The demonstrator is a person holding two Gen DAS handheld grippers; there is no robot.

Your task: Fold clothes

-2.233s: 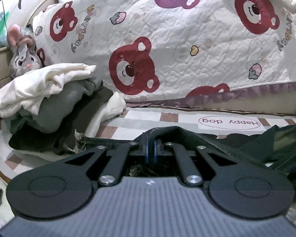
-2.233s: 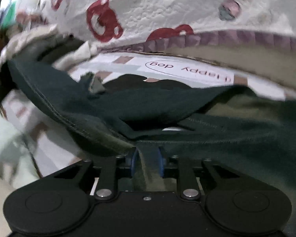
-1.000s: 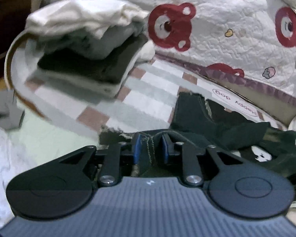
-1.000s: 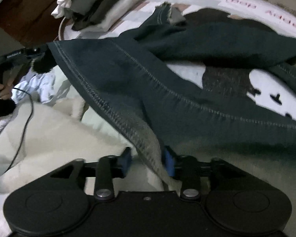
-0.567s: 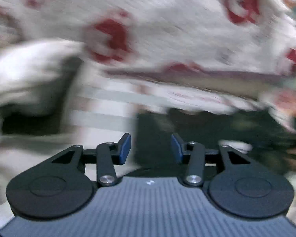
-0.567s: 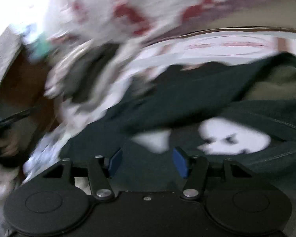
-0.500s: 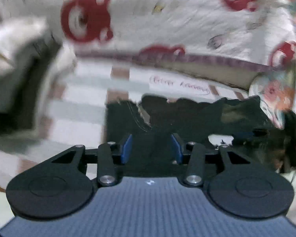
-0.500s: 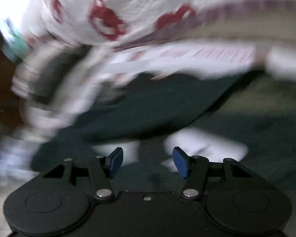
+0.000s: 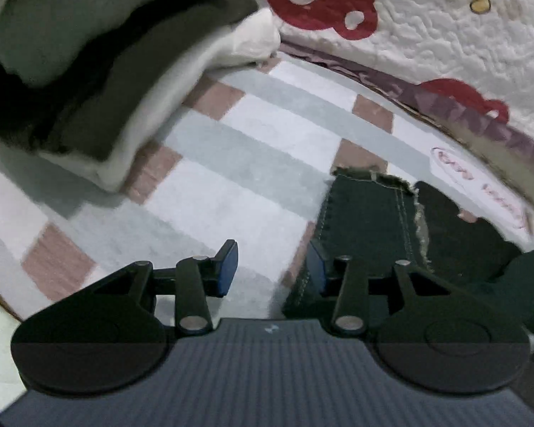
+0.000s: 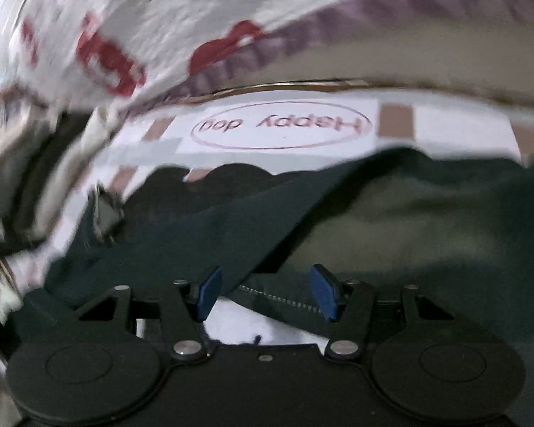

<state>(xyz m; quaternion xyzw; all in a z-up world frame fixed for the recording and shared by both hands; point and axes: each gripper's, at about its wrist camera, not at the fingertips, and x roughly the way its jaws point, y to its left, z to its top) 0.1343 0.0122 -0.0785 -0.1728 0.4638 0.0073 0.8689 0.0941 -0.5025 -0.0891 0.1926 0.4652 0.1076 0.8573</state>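
My left wrist view is softly and evenly lit, fairly sharp on the pale checked mat (image 9: 252, 163) but smeared on the stack of folded white, grey and dark clothes (image 9: 99, 71) at upper left, with lines bowing toward the black corners. My right view is dimmer and badly motion-blurred, worst on the white quilted cover with red bears (image 10: 131, 42). There the dark green garment (image 10: 391, 220) goes murky, detail lost.
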